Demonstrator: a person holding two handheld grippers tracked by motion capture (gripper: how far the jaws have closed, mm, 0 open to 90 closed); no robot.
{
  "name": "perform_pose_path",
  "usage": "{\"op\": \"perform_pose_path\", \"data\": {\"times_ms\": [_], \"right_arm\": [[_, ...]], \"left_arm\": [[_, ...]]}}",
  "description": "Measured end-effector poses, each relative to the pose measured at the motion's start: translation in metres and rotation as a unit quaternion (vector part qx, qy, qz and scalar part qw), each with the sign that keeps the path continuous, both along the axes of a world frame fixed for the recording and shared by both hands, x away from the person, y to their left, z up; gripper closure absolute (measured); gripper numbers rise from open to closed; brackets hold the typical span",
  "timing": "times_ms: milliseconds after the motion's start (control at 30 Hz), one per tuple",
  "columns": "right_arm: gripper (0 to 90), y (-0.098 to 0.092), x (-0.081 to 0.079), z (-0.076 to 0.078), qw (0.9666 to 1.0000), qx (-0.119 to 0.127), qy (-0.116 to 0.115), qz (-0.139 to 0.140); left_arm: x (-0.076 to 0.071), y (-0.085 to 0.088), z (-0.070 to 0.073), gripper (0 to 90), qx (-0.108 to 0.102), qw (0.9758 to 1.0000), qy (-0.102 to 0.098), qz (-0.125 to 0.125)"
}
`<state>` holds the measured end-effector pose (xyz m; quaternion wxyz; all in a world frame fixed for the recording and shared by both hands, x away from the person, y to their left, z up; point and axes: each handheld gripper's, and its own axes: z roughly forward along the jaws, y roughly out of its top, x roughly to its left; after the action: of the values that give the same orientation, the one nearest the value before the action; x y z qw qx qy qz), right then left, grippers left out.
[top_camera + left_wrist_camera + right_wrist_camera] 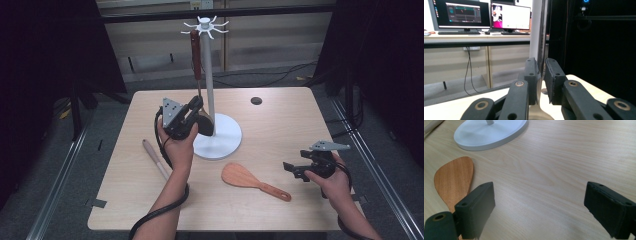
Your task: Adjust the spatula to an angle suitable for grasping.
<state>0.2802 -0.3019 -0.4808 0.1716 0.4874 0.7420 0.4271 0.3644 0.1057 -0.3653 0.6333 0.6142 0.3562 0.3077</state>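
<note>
A white utensil stand (pixel 209 75) rises from a round base (pixel 227 140) at the table's middle. From one of its top hooks hangs a utensil with a red-brown handle (pixel 195 55), a thin metal shaft and a dark head low beside the pole. My left gripper (pixel 197 107) is at that shaft; in the left gripper view the jaws (pixel 542 62) stand almost together with the shaft (pixel 543 47) between the pads. My right gripper (pixel 290 170) hovers open over bare wood (pixel 540 192), right of a wooden spatula (pixel 245 177) (pixel 454 177) lying flat.
A light wooden-handled utensil (pixel 154 157) lies on the table left of my left forearm, partly hidden by it. The table has a small round hole (pixel 256 100) at the back right. The stand's base (pixel 491 132) is beyond the right gripper. Dark frames flank the table.
</note>
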Motion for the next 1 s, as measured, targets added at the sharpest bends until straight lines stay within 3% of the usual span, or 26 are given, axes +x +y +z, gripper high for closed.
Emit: {"op": "perform_pose_path", "data": {"times_ms": [200,233,367,433,500,600,767,867,1000], "right_arm": [[9.1,0.001,0.000,0.001,1.0000,0.001,-0.002,0.002],[9.1,0.001,0.000,0.001,1.0000,0.001,-0.002,0.002],[9.3,0.003,0.000,0.001,1.0000,0.003,0.000,0.003],[9.4,0.004,0.000,0.001,1.0000,0.003,-0.001,0.003],[9.5,0.004,0.001,0.002,1.0000,0.003,-0.003,0.004],[9.5,0.005,0.001,0.003,1.0000,0.003,-0.004,0.004],[9.5,0.005,0.001,0.003,1.0000,0.004,-0.006,0.006],[9.5,0.006,0.001,0.003,1.0000,0.004,-0.006,0.007],[9.5,0.008,0.001,0.003,0.9999,0.004,-0.005,0.008]], "left_arm": [[-0.013,0.006,0.021,79.4,-0.011,0.9989,-0.045,0.007],[-0.013,0.006,0.021,79.4,-0.011,0.9989,-0.045,0.007],[-0.021,0.004,0.037,82.6,-0.028,0.9970,-0.072,0.006],[-0.022,0.004,0.040,85.0,-0.030,0.9965,-0.078,0.008],[-0.022,0.000,0.046,86.8,-0.053,0.9949,-0.085,0.007],[-0.022,-0.001,0.050,88.1,-0.050,0.9948,-0.089,0.002],[-0.024,-0.006,0.066,90.0,-0.051,0.9923,-0.113,-0.007],[-0.023,-0.007,0.072,90.0,-0.052,0.9917,-0.118,-0.007],[-0.021,-0.010,0.086,90.0,-0.065,0.9890,-0.133,-0.006]]}}
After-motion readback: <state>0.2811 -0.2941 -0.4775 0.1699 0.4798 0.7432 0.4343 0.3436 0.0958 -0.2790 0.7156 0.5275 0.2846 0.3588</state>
